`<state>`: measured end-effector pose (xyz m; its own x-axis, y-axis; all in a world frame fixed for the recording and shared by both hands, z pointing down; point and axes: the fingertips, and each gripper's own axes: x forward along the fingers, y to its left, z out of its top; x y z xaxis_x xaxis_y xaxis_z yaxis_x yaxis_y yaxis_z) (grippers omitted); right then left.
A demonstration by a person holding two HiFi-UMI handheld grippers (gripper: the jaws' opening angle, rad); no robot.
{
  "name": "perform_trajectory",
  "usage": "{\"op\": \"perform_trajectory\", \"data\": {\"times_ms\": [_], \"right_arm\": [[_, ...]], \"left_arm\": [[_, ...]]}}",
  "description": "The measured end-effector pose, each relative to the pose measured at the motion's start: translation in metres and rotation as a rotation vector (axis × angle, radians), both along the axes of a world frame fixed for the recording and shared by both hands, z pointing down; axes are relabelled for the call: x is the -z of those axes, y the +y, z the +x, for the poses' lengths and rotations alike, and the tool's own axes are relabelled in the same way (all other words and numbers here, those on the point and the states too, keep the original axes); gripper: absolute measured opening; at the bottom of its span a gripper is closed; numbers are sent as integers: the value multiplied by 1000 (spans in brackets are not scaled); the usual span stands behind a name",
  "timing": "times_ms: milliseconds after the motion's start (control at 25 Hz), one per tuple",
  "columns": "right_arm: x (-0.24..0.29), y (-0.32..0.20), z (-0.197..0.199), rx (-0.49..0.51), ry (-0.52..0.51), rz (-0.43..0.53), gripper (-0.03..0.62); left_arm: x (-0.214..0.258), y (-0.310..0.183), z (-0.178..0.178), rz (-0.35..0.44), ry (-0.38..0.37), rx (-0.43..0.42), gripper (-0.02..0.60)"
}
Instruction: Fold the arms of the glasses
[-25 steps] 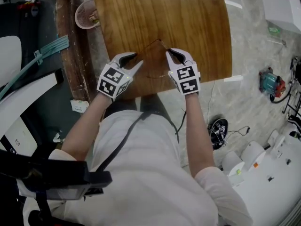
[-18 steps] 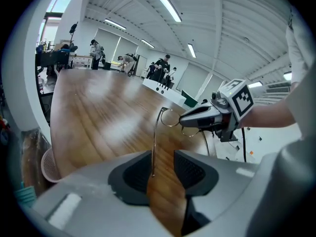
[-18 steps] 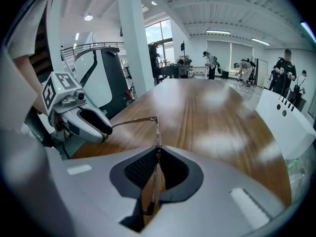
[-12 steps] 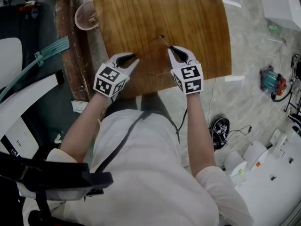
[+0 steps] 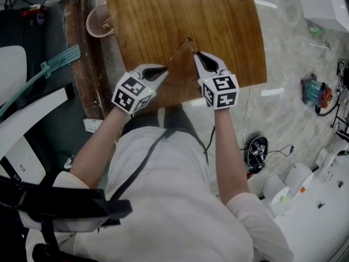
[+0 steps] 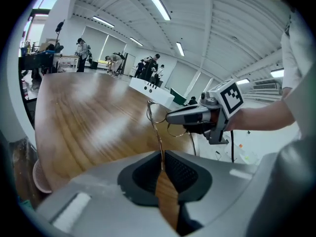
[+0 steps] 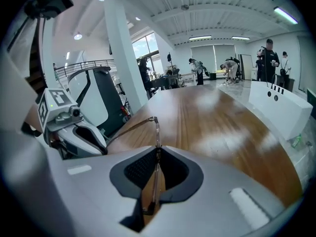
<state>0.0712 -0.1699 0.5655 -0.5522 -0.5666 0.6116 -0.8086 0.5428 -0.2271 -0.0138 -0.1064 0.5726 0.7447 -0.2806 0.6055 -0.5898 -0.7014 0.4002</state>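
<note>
Glasses (image 5: 180,46) hanging over table (image 5: 218,15): left gripper (image 5: 163,70), jaws just closing, clamping one arm (image 6: 156,125); right gripper (image 5: 199,55) pinching frame (image 7: 157,132).

glossy brown wooden table (image 5: 218,15), rounded near edge, standing on pale stone floor (image 5: 289,108)

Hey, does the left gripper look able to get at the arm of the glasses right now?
Likely yes: the jaws of the left gripper have just been closing and now pinch the arm; the right gripper holds the frame.
</note>
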Motion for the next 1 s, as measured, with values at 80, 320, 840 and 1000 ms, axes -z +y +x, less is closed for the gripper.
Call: {"op": "perform_trajectory", "data": {"times_ms": [80,320,840,1000], "right_arm": [[6,3,-2,-5,-21,6,31],[24,16,-9,23,-41,39,31],[41,34,-34,100,-50,80,29],[46,38,-42,109,-68,84,30]], "left_arm": [[3,7,10,-7,4,-30,34],[12,27,36,-37,-13,-166,38],[12,41,66,-32,-89,-373,26],[13,39,68,-36,-93,-377,21]]}}
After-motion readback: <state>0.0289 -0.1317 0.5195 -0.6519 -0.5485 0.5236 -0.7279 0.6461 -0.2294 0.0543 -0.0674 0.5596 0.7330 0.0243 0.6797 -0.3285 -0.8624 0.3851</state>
